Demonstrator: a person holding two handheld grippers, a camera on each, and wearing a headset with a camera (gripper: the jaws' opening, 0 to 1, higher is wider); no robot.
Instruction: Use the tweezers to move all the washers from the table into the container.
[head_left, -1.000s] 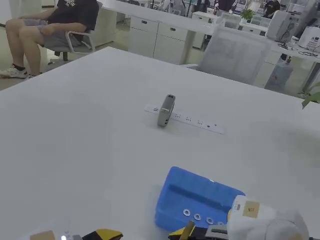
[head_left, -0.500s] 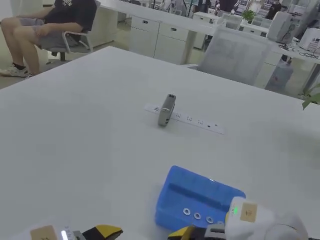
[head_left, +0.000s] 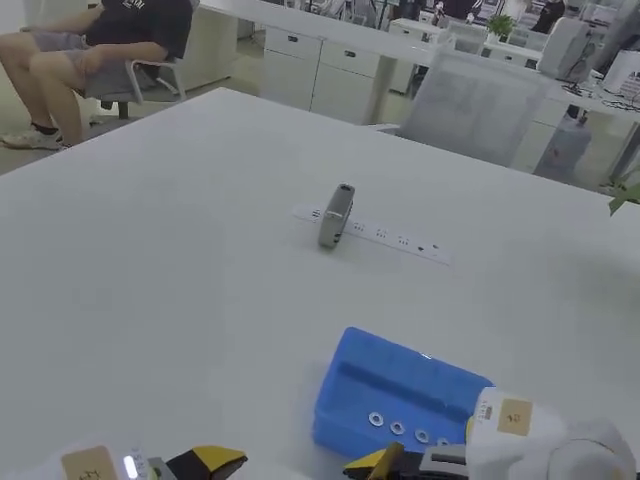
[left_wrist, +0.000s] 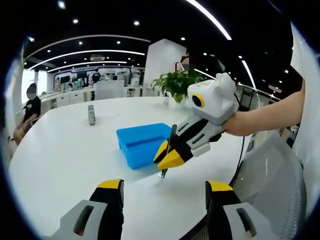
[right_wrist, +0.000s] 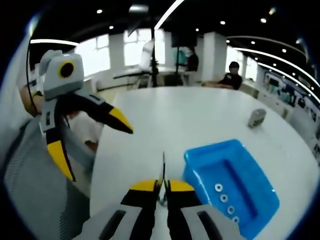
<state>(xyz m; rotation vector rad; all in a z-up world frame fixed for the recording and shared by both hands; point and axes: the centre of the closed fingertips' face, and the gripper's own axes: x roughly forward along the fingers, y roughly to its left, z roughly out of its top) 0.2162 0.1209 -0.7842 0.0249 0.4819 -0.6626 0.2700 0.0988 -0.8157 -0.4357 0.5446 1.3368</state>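
four washers (right_wrist: 225, 198) in container (right_wrist: 205, 167), right gripper (right_wrist: 163, 186) clamping tweezers (right_wrist: 163, 167).

Four silver washers (right_wrist: 224, 197) in blue container (right_wrist: 215, 146); thin tweezers (right_wrist: 163, 165) just beside

Container (head_left: 335, 420) sits on table (head_left: 180, 300) near the front edge, right of centre. 4 washers (head_left: 398, 428) lie in a row inside it, by its near wall. Behind it, mid-table, is a power strip (head_left: 390, 240) w/ a small device (head_left: 335, 217) standing near its left end. Right gripper (right_wrist: 162, 186) is just left of the container at the front edge, tweezers (right_wrist: 163, 170) between its jaws, tip down toward the table. Left gripper (left_wrist: 165, 186) is further left, apart from the container. Behind the table: chair (head_left: 470, 110) on the right, seated person (head_left: 100, 40) far left.
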